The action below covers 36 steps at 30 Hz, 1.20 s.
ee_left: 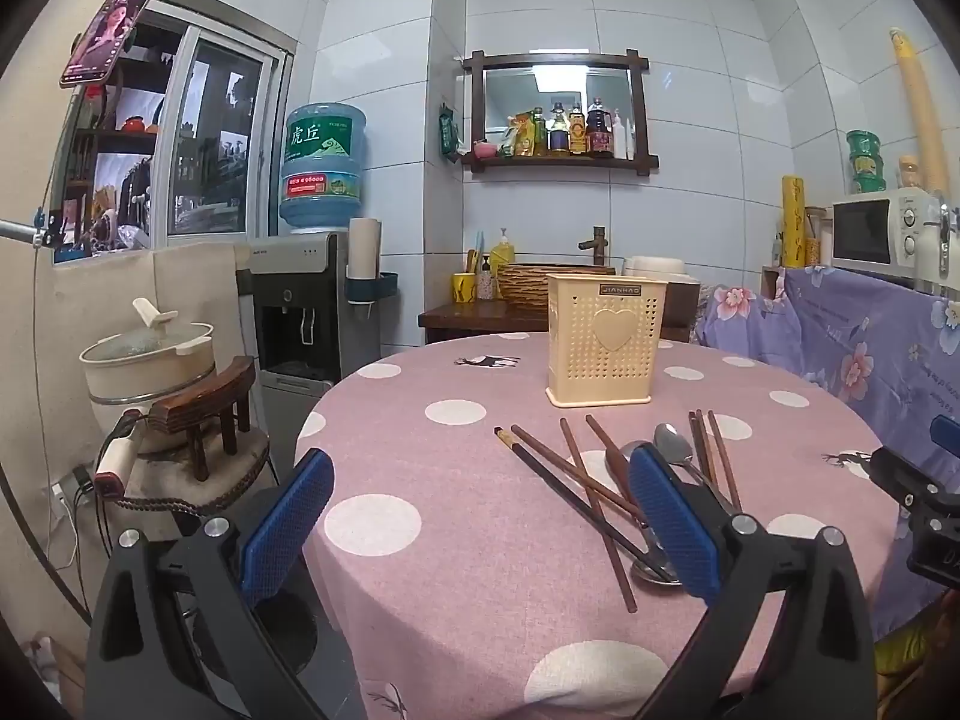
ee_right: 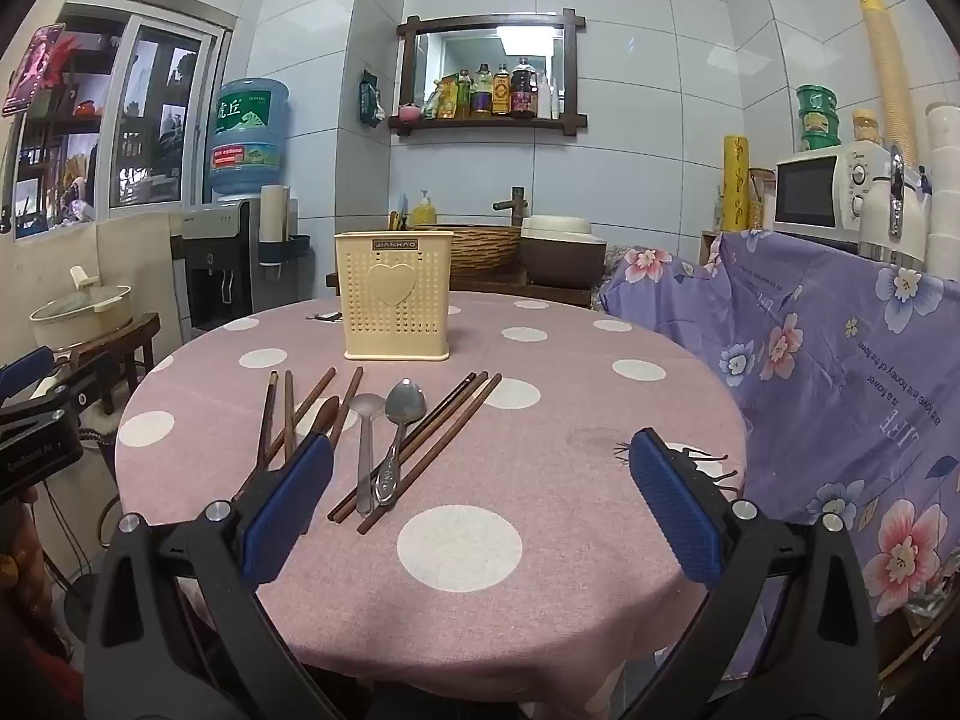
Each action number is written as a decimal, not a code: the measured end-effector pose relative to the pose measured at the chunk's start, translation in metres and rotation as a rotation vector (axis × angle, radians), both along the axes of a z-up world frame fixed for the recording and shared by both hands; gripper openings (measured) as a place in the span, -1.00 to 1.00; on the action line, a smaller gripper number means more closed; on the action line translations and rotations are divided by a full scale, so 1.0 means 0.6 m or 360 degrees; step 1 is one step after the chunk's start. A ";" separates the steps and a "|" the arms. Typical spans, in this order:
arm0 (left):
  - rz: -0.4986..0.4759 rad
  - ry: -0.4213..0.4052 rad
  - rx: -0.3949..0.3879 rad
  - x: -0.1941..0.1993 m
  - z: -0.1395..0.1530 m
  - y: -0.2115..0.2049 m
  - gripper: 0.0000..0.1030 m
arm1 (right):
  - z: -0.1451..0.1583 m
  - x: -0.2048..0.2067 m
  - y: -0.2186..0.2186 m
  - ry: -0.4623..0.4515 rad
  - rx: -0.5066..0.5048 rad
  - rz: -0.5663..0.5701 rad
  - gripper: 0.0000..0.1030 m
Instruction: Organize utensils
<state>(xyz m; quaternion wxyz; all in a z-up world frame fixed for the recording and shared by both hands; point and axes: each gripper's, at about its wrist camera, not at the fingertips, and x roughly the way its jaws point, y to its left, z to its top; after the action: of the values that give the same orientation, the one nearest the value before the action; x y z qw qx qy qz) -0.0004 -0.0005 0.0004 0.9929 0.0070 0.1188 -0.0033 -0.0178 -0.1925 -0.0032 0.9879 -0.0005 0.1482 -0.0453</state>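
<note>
Lying on the table [ee_right: 540, 630], utensils [ee_right: 384, 438] are seen ahead of both gaping grippers [ee_left: 480, 522] [ee_right: 480, 504], holder [ee_right: 396, 294] behind.

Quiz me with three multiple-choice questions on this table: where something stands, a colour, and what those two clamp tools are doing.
1. Where is the utensil holder?
A. behind the utensils
B. on the floor
C. on the microwave

2. What colour is the tablecloth?
A. green
B. pink with white dots
C. black

3. What state are the grippers in?
A. both open, empty
B. both holding spoons
C. one holding chopsticks

Answers: 1 A, it stands upright beyond the chopsticks and spoons. 2 B, white dots on pink. 3 A, left gripper and right gripper are spread wide around nothing.
</note>
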 end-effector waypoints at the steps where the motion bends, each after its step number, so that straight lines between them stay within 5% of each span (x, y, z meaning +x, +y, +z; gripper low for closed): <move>1: 0.0005 -0.0004 -0.0027 -0.001 0.000 0.003 0.90 | 0.000 0.000 0.001 0.0002 -0.0008 0.0005 0.89; 36: 0.0006 -0.0005 -0.0001 -0.003 -0.004 -0.005 0.90 | -0.002 0.005 0.004 0.0015 0.0010 0.0012 0.89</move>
<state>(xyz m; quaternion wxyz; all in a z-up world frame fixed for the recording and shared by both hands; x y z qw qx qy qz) -0.0023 -0.0034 -0.0018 0.9931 0.0065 0.1171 -0.0016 -0.0149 -0.1899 -0.0044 0.9873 0.0017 0.1531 -0.0413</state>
